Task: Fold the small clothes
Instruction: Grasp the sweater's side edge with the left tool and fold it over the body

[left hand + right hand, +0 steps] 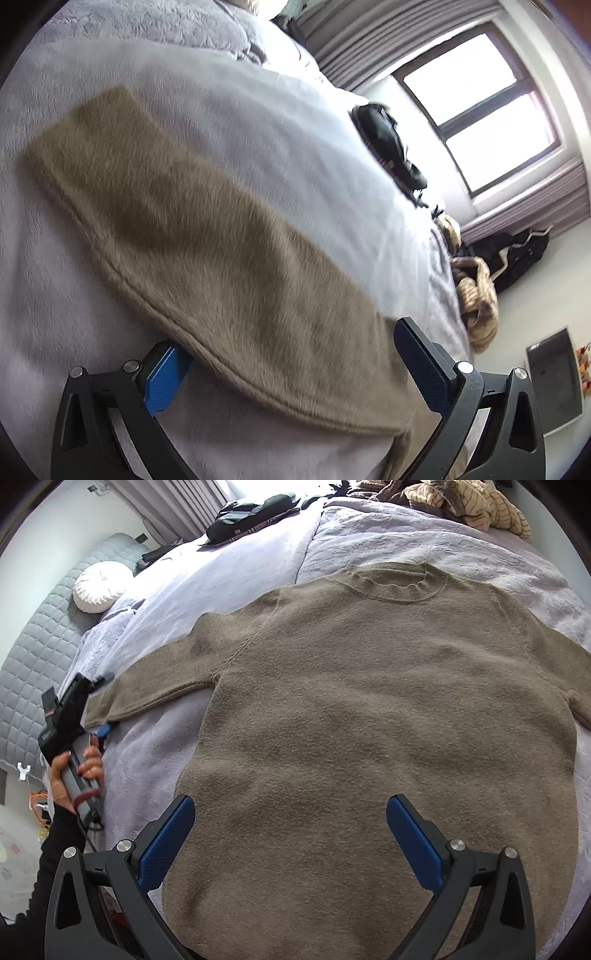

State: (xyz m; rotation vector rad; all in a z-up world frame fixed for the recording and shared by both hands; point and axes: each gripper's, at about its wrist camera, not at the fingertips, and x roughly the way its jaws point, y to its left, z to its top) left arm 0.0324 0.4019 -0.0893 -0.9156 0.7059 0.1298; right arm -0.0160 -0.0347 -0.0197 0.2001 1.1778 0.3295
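Brown sweater [369, 701] lies flat; left gripper [291, 369] gapes around the sleeve [184, 221] at lower frame, right gripper [291, 834] gapes over the hem — a shallow pinch risks slipping.

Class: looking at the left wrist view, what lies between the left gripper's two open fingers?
The cuff end of the brown sweater's sleeve lies between the left gripper's open fingers, on the pale blanket.

Bedroom clutter lying around the bed.
A round white pleated cushion [99, 586] is resting by the grey quilted headboard [44, 635]; dark folded clothes [251, 513] are sitting beyond.
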